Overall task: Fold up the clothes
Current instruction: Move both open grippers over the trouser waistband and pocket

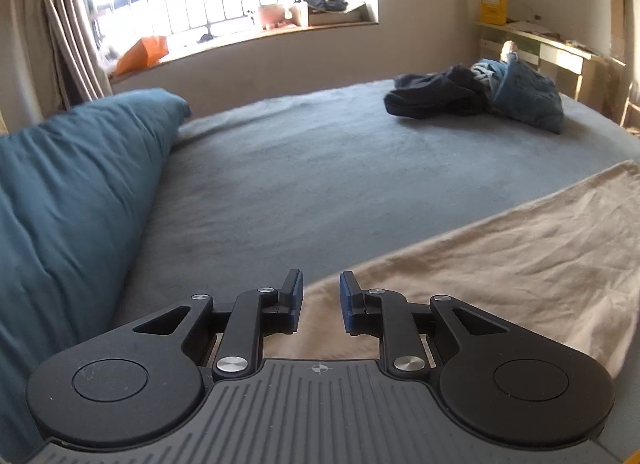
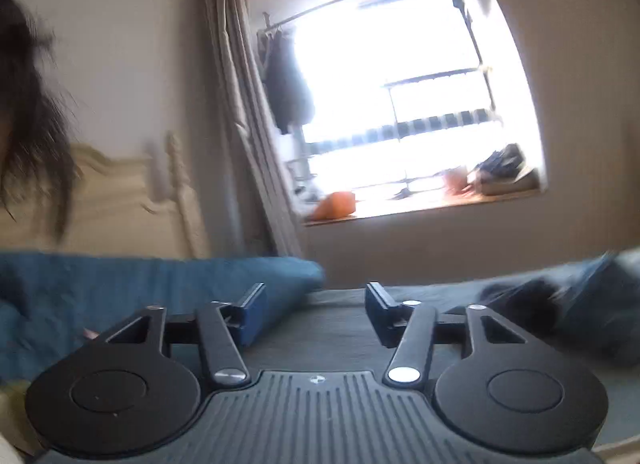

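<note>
My left claw [image 1: 320,298] hangs over the near edge of a flat beige cloth [image 1: 500,252] on the grey bed [image 1: 300,168], its jaws slightly apart and empty. My right claw [image 2: 316,314] gapes wide, holding nothing. A dark blue heap of clothes [image 1: 476,94] lies far across the bed.

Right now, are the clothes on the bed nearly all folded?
Not yet. A beige cloth lies spread flat on the bed, which may be the one being worked on. Both hand-held grippers, left and right, hold nothing. A dark crumpled pile of clothes still waits at the far side.
</note>
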Available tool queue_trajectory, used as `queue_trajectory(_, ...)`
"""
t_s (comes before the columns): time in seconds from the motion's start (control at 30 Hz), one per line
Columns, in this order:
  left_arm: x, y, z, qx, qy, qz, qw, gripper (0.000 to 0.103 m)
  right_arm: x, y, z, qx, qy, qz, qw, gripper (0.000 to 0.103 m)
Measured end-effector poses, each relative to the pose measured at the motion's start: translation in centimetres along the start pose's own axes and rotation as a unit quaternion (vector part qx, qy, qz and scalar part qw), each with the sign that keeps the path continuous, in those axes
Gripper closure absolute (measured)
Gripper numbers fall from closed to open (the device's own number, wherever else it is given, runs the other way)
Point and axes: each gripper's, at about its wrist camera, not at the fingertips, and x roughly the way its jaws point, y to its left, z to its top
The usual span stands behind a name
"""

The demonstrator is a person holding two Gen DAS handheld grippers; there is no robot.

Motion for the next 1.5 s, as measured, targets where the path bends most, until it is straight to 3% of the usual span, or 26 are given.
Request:
queue_trajectory(0.07, 0.6, -0.9, -0.8, -0.001, 0.01, -0.024, 0.9997, 0.084, 2.1, -0.7, -2.6, 0.088, 0.056, 0.02, 0.994, 0.031)
queue_trajectory(0.13, 1.6, -1.9, -1.7, 0.006, 0.019, -0.043, 0.9989, 0.084, 5.0, -1.5, -6.6, 0.113, 0.14, -0.032, 0.983, 0.039)
queue_trajectory(0.2, 3.0, -3.0, -2.6, 0.032, 0.026, -0.035, 0.9985, 0.083, 8.3, -2.1, -11.1, 0.1, 0.239, -0.107, 0.96, 0.053)
queue_trajectory(0.23, 3.7, -3.3, -3.0, 0.044, 0.031, -0.029, 0.9981, 0.083, 9.5, -1.9, -13.1, 0.079, 0.269, -0.123, 0.952, 0.057)
queue_trajectory(0.33, 6.0, -3.4, -4.5, 0.063, 0.055, -0.015, 0.9964, 0.083, 11.6, -0.7, -17.8, 0.024, 0.33, -0.151, 0.932, 0.061)
queue_trajectory(0.43, 7.8, -2.9, -6.1, 0.07, 0.076, 0.001, 0.9946, 0.083, 11.4, -0.3, -22.3, 0.009, 0.397, -0.191, 0.898, 0.062)
queue_trajectory(0.53, 7.8, -1.8, -6.8, 0.046, 0.066, -0.012, 0.9966, 0.083, 9.0, 1.0, -23.7, -0.005, 0.396, -0.197, 0.897, 0.062)
queue_trajectory(0.73, 7.7, -1.7, -6.7, 0.048, 0.064, -0.016, 0.9966, 0.083, 7.7, 2.2, -20.7, -0.029, 0.362, -0.221, 0.905, 0.062)
queue_trajectory(0.83, 7.8, -1.4, -6.7, 0.039, 0.066, -0.022, 0.9968, 0.083, 8.4, 1.5, -23.7, -0.032, 0.4, -0.228, 0.887, 0.062)
queue_trajectory(0.93, 7.8, -0.9, -6.6, 0.024, 0.064, -0.03, 0.9972, 0.083, 8.2, 2.1, -24.3, -0.054, 0.391, -0.233, 0.889, 0.062)
queue_trajectory(1.13, 5.7, 0.8, -6.1, -0.027, 0.018, -0.052, 0.9981, 0.082, 7.0, 1.6, -20.8, -0.026, 0.344, -0.253, 0.904, 0.062)
queue_trajectory(1.2, 5.7, 1.3, -5.8, -0.04, 0.012, -0.037, 0.9984, 0.079, 6.7, 0.8, -20.4, -0.021, 0.333, -0.267, 0.904, 0.062)
queue_trajectory(1.3, 7.8, 2.6, -5.6, -0.059, 0.034, 0.008, 0.9977, 0.078, 6.8, -1.1, -21.2, -0.002, 0.337, -0.283, 0.898, 0.062)
queue_trajectory(1.33, 8.8, 3.0, -5.9, -0.063, 0.04, 0.022, 0.997, 0.072, 6.9, -1.7, -22.2, 0.005, 0.347, -0.282, 0.895, 0.062)
queue_trajectory(1.4, 9.9, 4.0, -6.4, -0.087, 0.036, 0.022, 0.9953, 0.068, 6.9, -2.4, -24.0, 0.006, 0.356, -0.282, 0.891, 0.061)
queue_trajectory(1.5, 9.4, 4.8, -5.8, -0.116, 0.039, 0.017, 0.9924, 0.068, 6.9, -1.8, -23.9, -0.016, 0.355, -0.282, 0.891, 0.061)
